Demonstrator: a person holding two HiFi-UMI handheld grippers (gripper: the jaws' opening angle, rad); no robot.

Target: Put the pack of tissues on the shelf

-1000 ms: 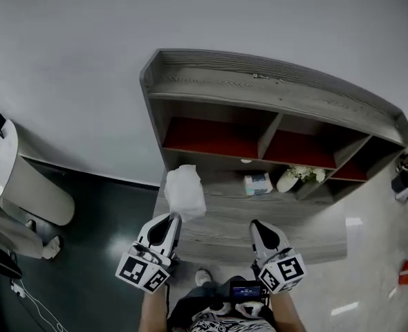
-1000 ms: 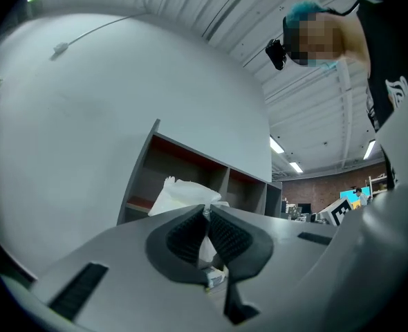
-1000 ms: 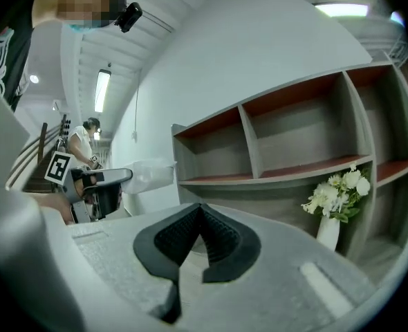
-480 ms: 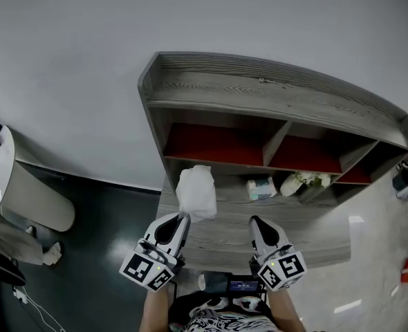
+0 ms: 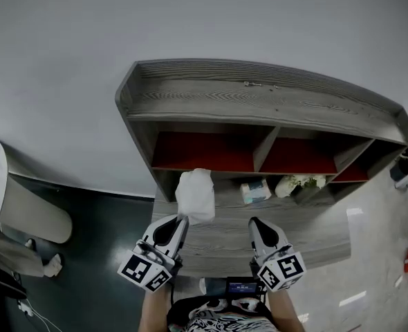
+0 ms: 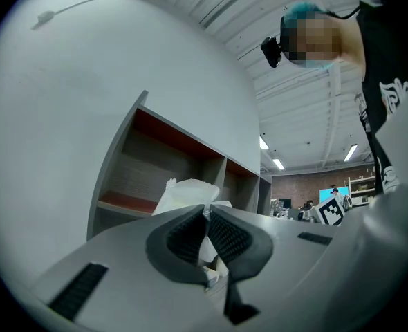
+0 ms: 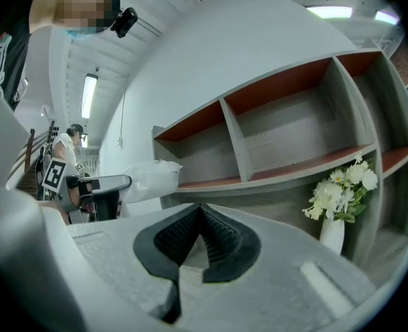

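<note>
In front of the grey wooden shelf with red back panels, the person holds 2 grippers low and side by side, both pointing forward at the shelf, with the bare forearms behind them at the bottom edge of the head view. The left gripper is clamped on the lower edge of the white soft plastic pack of tissues. The left gripper view shows the ribbed black pads pressed on the wrapper, and the pack stands up above them. The pack is in the air before the left compartment of the shelf, not lying on a board. The right gripper is level with the left one, nearer the middle compartment; its jaws are together with nothing between them. On the lower board of the shelf, right of the pack, lie a small pale box and a white vase with white flowers.
</note>
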